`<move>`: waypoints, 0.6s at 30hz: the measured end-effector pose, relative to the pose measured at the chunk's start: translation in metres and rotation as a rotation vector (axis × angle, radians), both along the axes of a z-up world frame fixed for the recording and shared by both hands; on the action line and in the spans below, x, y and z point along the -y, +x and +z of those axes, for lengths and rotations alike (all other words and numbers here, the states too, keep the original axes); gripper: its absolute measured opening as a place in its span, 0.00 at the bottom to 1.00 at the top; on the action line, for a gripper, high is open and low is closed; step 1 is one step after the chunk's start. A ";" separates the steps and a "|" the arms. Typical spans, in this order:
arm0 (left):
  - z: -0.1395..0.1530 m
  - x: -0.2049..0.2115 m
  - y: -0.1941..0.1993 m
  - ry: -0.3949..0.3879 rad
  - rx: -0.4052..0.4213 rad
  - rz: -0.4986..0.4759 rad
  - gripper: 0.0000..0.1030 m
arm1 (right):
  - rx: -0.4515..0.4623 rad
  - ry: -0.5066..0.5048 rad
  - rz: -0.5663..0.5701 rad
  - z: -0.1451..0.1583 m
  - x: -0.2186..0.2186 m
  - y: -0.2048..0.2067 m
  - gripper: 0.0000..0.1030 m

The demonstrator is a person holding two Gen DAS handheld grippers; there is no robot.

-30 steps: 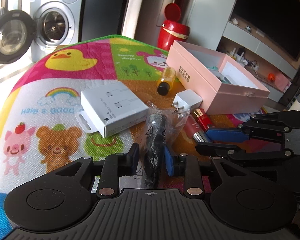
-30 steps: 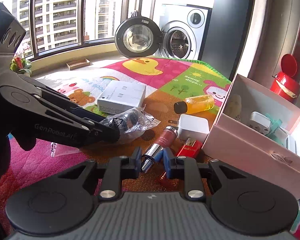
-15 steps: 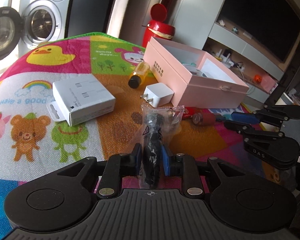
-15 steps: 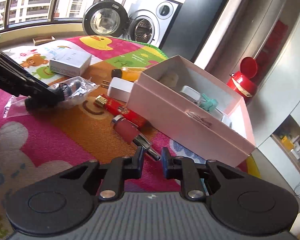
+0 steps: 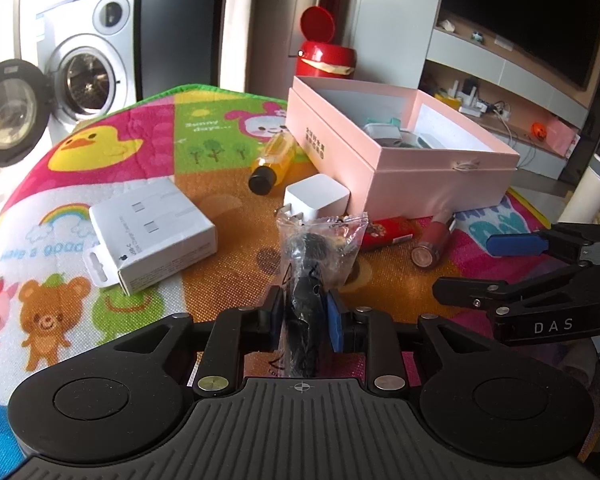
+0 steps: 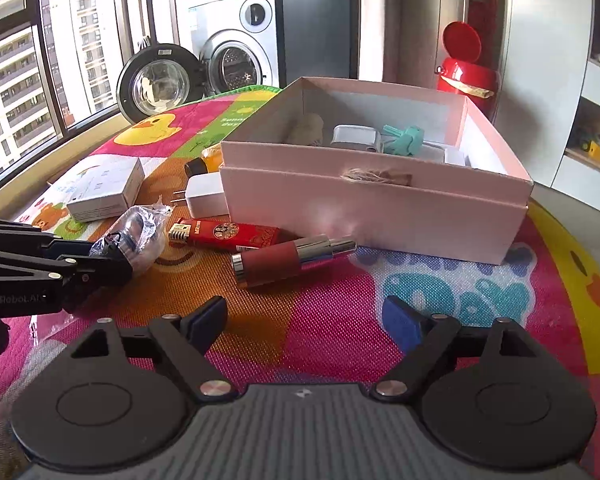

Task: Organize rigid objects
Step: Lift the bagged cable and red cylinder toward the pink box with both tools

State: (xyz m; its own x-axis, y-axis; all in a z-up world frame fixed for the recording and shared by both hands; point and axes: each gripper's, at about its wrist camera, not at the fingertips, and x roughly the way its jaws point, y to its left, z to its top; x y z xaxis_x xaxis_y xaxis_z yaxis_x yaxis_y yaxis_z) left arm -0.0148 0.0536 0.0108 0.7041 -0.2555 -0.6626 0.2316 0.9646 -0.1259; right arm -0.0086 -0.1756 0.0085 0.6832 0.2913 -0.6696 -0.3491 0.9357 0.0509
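Left gripper [image 5: 303, 316]: jaws pinching a black item in clear plastic bag [image 5: 314, 264], bag sticking fwd beyond the pads, clear of the play mat [image 5: 228, 184]. Right gripper [image 6: 306, 318]: jaws just been opening, now spread wide, nothing between them. Dark red tube w/ silver end [image 6: 288, 258] lies on its side on mat just ahead of the right jaws, apart from them. Red lighter [image 6: 224, 234] next beyond, approx. touching the tube. Behind both: open pink box [image 6: 376, 204], several items inside. White charger plug [image 5: 318, 200] against box's left side; amber bottle [image 5: 272, 162] and white carton [image 5: 150, 234] further left.
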 end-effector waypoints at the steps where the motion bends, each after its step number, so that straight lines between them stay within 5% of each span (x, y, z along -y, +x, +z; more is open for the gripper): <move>1: 0.000 -0.001 0.002 -0.016 -0.002 0.005 0.27 | 0.004 -0.011 0.003 -0.001 -0.002 -0.001 0.86; 13: -0.004 0.002 -0.007 0.011 0.061 -0.028 0.23 | -0.003 -0.016 0.022 -0.001 -0.007 0.034 0.92; 18: -0.005 -0.006 -0.014 -0.059 0.045 0.011 0.24 | 0.007 -0.011 0.047 -0.001 -0.007 0.033 0.91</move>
